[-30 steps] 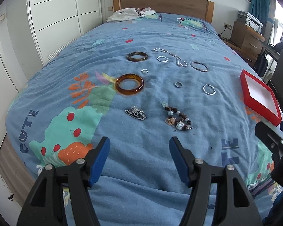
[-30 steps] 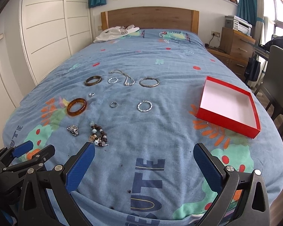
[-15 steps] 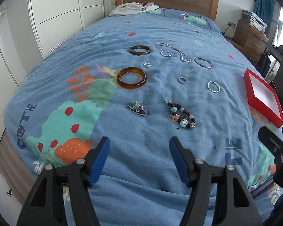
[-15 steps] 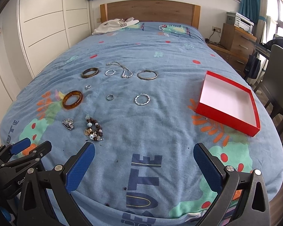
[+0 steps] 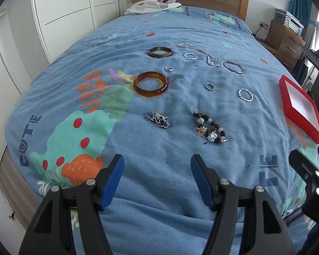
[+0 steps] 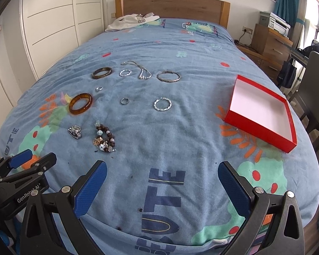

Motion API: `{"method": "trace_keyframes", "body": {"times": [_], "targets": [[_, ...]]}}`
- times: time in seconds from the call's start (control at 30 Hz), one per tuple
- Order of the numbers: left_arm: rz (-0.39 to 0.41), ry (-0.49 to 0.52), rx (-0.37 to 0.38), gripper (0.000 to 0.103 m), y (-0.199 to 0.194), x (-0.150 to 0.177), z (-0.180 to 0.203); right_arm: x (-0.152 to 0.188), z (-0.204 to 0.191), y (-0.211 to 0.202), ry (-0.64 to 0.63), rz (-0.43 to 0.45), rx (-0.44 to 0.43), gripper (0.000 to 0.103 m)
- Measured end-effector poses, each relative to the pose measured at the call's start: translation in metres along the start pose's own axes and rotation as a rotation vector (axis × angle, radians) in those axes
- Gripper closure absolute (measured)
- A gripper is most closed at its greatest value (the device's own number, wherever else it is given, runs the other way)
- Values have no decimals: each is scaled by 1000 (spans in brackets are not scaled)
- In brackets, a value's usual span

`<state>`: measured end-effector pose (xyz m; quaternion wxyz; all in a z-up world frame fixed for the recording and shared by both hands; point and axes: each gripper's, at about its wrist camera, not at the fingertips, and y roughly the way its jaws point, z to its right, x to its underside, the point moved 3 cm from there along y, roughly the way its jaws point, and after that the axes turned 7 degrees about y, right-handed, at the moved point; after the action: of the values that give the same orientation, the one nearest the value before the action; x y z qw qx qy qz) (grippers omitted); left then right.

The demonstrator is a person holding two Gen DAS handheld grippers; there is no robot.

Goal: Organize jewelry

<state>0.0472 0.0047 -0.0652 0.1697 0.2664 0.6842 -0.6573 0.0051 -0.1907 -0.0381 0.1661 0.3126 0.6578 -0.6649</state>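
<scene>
Jewelry lies spread on a blue bedspread. An amber bangle point(image 5: 151, 84) point(image 6: 80, 103), a dark bangle point(image 5: 160, 52), a beaded bracelet point(image 5: 209, 127) point(image 6: 105, 137), a dark brooch point(image 5: 157, 119), a twisted silver bracelet point(image 6: 162, 104), silver rings and a chain point(image 5: 202, 54) are there. An empty red box point(image 6: 261, 110) point(image 5: 301, 108) sits to the right. My left gripper point(image 5: 157, 178) is open over the near edge, short of the brooch. My right gripper point(image 6: 162, 186) is open wide over the "CUTE" print. Both hold nothing.
White clothing point(image 6: 131, 22) lies by the wooden headboard. White wardrobe doors point(image 5: 63, 10) line the left side. A wooden dresser point(image 6: 270, 44) and a grey chair point(image 6: 314, 91) stand on the right of the bed.
Both grippers have moved forward and tilted down over the bed, so the jewelry sits lower and larger in both views. Both stay open.
</scene>
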Motion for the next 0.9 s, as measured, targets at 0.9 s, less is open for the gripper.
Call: {"method": "trace_keyframes", "body": {"times": [0.9], "targets": [[-41, -12, -1, 40, 21, 2, -3, 13, -6, 29, -22, -91, -12, 1]]}}
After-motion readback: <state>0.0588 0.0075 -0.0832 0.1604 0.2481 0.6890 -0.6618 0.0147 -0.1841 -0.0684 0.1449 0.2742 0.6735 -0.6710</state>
